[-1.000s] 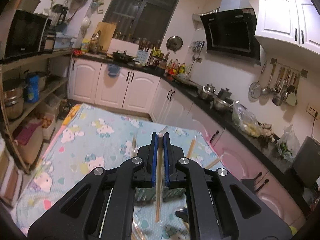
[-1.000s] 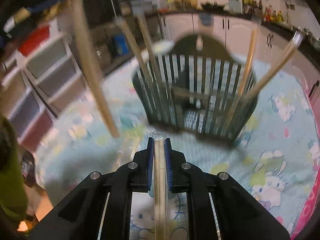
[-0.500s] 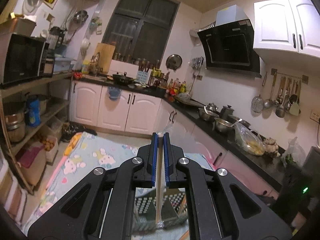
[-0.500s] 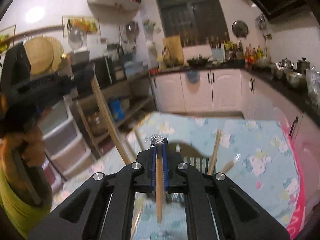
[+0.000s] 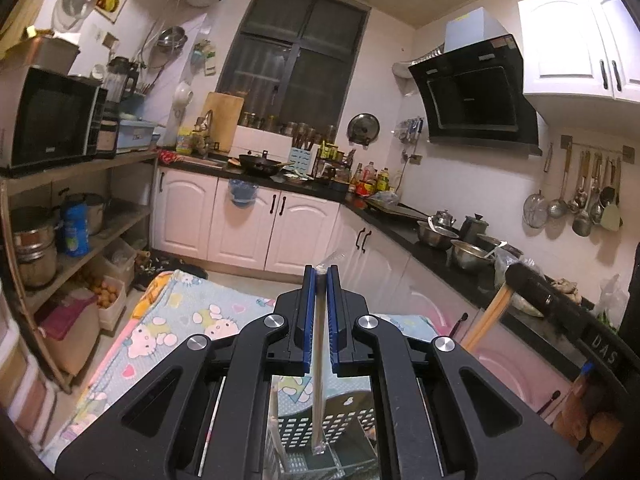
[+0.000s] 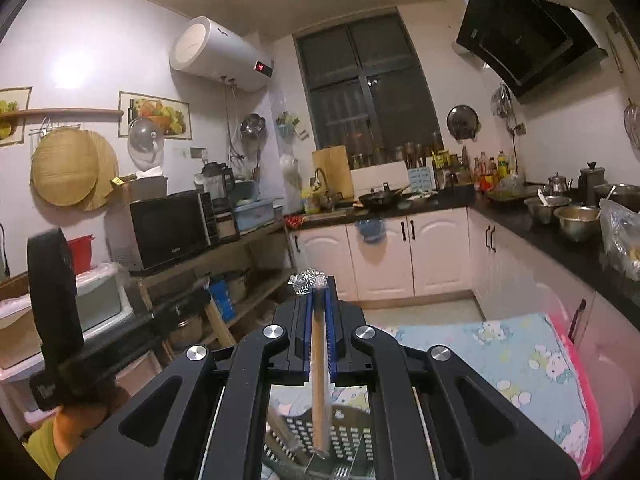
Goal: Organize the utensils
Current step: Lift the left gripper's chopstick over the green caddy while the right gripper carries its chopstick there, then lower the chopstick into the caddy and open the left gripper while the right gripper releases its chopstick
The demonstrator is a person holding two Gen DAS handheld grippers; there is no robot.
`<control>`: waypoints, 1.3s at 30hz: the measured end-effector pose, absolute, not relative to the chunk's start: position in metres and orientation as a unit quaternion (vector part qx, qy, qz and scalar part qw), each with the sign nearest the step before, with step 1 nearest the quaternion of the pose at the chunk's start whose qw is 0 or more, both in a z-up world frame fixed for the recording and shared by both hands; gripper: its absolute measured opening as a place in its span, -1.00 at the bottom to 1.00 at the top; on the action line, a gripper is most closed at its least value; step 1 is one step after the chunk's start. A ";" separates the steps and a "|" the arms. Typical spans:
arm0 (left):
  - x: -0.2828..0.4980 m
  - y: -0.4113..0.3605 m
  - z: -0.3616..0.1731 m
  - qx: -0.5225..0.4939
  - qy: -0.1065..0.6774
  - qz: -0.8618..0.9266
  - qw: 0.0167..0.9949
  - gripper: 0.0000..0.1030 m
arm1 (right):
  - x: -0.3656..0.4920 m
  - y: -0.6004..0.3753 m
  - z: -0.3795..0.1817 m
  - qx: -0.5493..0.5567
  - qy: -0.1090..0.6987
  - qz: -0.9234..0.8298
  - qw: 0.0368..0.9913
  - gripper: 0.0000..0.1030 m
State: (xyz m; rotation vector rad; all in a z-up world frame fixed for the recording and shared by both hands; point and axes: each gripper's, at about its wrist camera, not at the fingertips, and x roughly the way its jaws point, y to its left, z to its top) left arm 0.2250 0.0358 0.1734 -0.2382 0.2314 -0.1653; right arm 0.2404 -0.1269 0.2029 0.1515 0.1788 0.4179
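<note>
My left gripper (image 5: 320, 270) is shut on a plastic-wrapped pair of chopsticks (image 5: 319, 380) that hangs down over the dark slotted utensil basket (image 5: 336, 424) below it. My right gripper (image 6: 319, 280) is shut on another wrapped pair of wooden chopsticks (image 6: 320, 384), its lower end above the same basket (image 6: 348, 436). The right gripper and its chopsticks (image 5: 486, 316) also show at the right of the left wrist view. The left gripper's body (image 6: 54, 304) shows at the left of the right wrist view. Both grippers are raised and tilted up toward the room.
The table under the basket has a light blue cartoon-print cloth (image 5: 200, 316) (image 6: 520, 364). Wooden shelves with a microwave (image 5: 44, 120) stand to the left. White cabinets and a black counter with pots (image 5: 452, 236) run along the back and right.
Both grippers rose and tilted up from the table. The basket dropped to the bottom of each view. The held chopsticks now hang over the basket.
</note>
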 end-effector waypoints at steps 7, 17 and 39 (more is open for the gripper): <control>0.228 0.037 0.150 -0.123 0.119 -0.078 0.982 -0.97 | 0.249 -0.122 0.172 0.065 0.083 0.180 0.978 -0.88; 0.230 0.035 0.120 -0.129 0.133 -0.082 0.979 -0.97 | 0.260 -0.115 0.125 0.077 0.109 0.161 0.978 -0.88; 0.225 0.025 0.085 -0.125 0.152 -0.082 0.977 -0.97 | 0.233 -0.122 0.063 0.091 0.134 0.130 0.978 -0.85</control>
